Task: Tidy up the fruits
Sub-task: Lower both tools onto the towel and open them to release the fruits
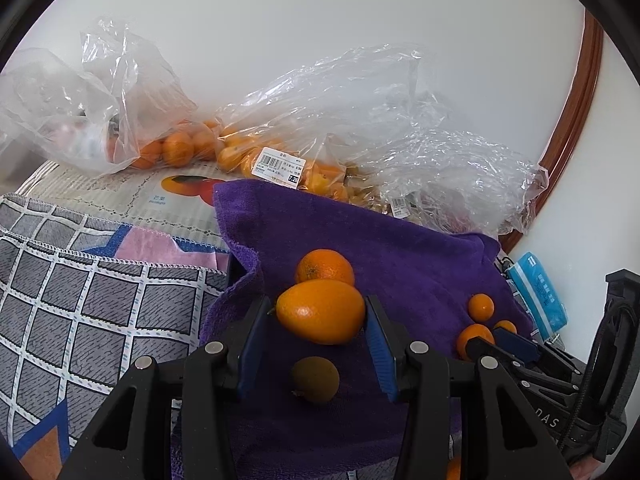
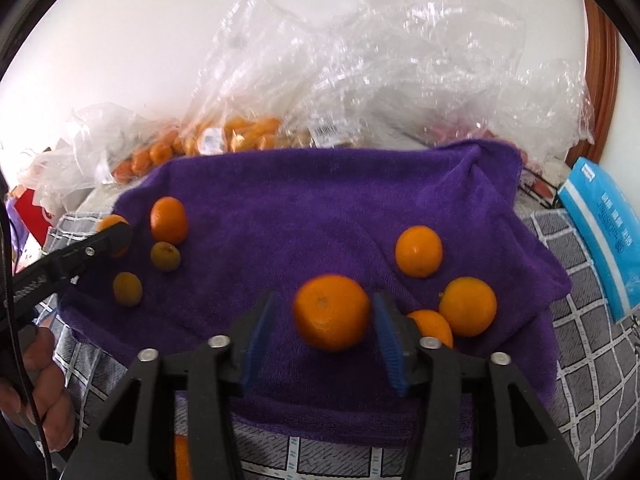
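Two grippers work over the purple towel (image 2: 304, 208). Left gripper (image 1: 320, 312) clamps an oval orange fruit (image 1: 321, 311) between its blue pads. Right gripper (image 2: 326, 316), jaws parted, straddles a round orange (image 2: 331, 311) without visibly pressing it.

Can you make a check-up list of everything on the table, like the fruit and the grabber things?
Surface: purple towel over a grey checked cloth.
Job's things: oval orange fruit between the left gripper pads; round orange between the right gripper pads, gaps visible; more fruit loose on the towel.
Clutter: plastic bags of fruit behind; blue packet at right.
Grippers: left shut on fruit; right open.
Cables: black cord by the hand.
Surroundings: white wall, wooden trim.
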A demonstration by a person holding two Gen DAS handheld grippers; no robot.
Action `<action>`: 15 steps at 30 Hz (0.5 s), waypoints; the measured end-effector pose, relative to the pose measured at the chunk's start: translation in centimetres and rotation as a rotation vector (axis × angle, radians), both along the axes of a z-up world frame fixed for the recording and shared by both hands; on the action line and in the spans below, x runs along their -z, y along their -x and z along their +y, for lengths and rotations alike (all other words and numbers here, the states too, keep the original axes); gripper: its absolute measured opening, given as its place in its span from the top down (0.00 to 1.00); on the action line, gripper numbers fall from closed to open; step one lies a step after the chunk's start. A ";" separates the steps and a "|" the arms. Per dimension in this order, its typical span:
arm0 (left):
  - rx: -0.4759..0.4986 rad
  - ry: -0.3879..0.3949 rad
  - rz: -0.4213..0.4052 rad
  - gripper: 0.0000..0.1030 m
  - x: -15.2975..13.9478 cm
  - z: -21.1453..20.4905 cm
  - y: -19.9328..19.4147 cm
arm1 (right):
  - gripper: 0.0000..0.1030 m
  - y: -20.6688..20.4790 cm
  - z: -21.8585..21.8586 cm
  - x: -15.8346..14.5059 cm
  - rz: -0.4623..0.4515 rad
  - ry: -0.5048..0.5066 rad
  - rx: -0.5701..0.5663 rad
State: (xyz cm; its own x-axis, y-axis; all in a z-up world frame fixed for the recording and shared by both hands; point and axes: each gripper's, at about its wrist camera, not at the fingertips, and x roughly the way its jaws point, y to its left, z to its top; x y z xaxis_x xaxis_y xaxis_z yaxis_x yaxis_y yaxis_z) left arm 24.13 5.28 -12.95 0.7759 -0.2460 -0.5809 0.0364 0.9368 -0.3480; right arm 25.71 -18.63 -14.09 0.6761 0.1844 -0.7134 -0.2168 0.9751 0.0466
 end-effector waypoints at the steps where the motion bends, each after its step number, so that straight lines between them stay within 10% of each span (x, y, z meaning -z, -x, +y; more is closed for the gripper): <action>1: 0.000 -0.001 -0.001 0.56 0.0 0.0 0.0 | 0.44 0.1 0.0 -0.1 -0.008 0.001 -0.001; 15: 0.020 -0.009 -0.077 0.47 -1.0 -0.6 1.2 | 0.38 0.6 -0.4 -0.7 -0.060 0.037 0.042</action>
State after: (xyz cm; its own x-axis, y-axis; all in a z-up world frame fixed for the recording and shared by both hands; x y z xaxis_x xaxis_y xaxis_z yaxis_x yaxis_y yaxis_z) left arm 22.97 4.67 -11.98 0.8133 -0.2572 -0.5218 0.0817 0.9385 -0.3354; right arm 25.10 -19.04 -13.34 0.7247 0.1290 -0.6769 -0.1769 0.9842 -0.0018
